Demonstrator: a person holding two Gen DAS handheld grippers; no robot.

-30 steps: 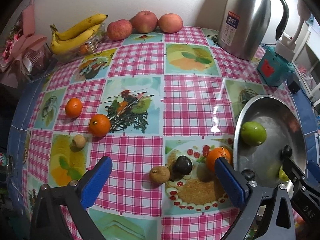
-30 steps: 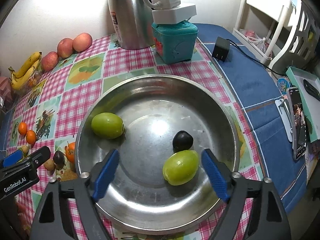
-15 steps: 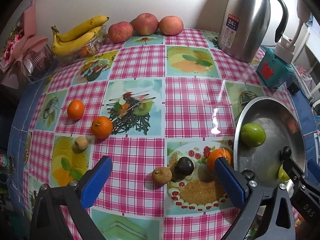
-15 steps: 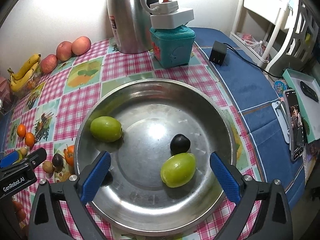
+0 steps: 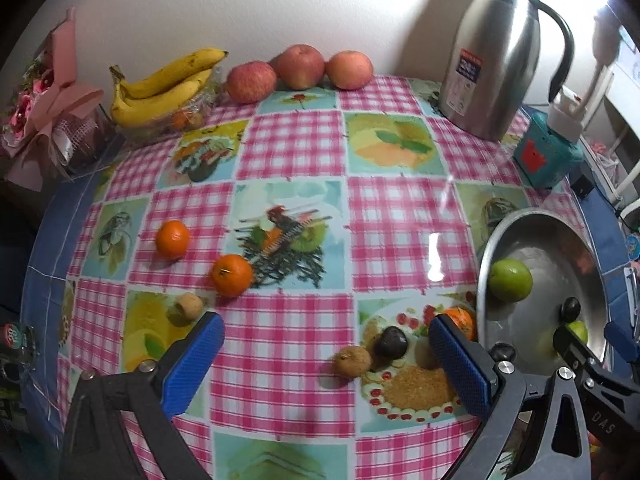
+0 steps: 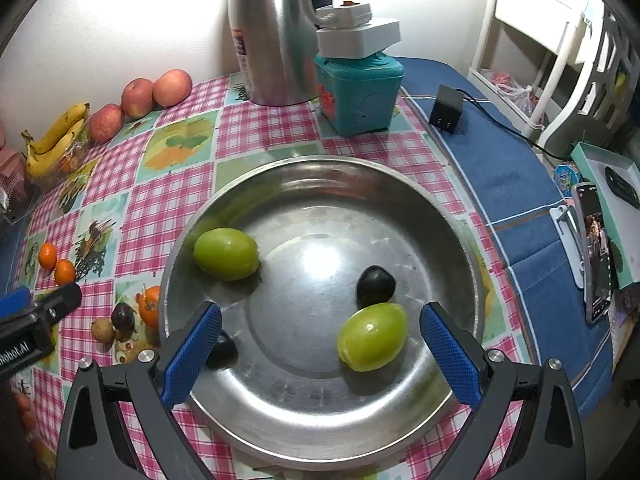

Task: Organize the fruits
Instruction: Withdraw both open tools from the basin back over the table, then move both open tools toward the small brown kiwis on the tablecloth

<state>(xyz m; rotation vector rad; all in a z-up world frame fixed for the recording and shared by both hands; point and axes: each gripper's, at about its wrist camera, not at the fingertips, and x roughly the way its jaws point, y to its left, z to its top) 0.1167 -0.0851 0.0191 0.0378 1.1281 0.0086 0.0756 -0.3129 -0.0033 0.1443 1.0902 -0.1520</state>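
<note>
A steel bowl (image 6: 460,240) holds two green fruits (image 6: 226,254) (image 6: 372,336) and two small dark fruits (image 6: 375,286) (image 6: 222,354). My right gripper (image 6: 320,354) hangs open above the bowl's near half with nothing between its fingers. My left gripper (image 5: 326,364) is open over the checked tablecloth. Just beyond it lie a brown fruit (image 5: 353,360), a dark fruit (image 5: 393,342) and an orange (image 5: 460,318) beside the bowl (image 5: 520,224). Two oranges (image 5: 172,239) (image 5: 232,275) and a small tan fruit (image 5: 190,306) lie to the left.
Bananas (image 5: 168,80) and three apples (image 5: 300,66) sit along the back wall. A steel thermos (image 5: 500,48) and a teal box (image 5: 546,156) stand at the back right. A pink bouquet (image 5: 48,104) is far left. A phone (image 6: 596,252) lies right of the bowl.
The right gripper opened wider and drew back; a second dark fruit now lies in the bowl by its left finger. The left gripper drew back slightly.
</note>
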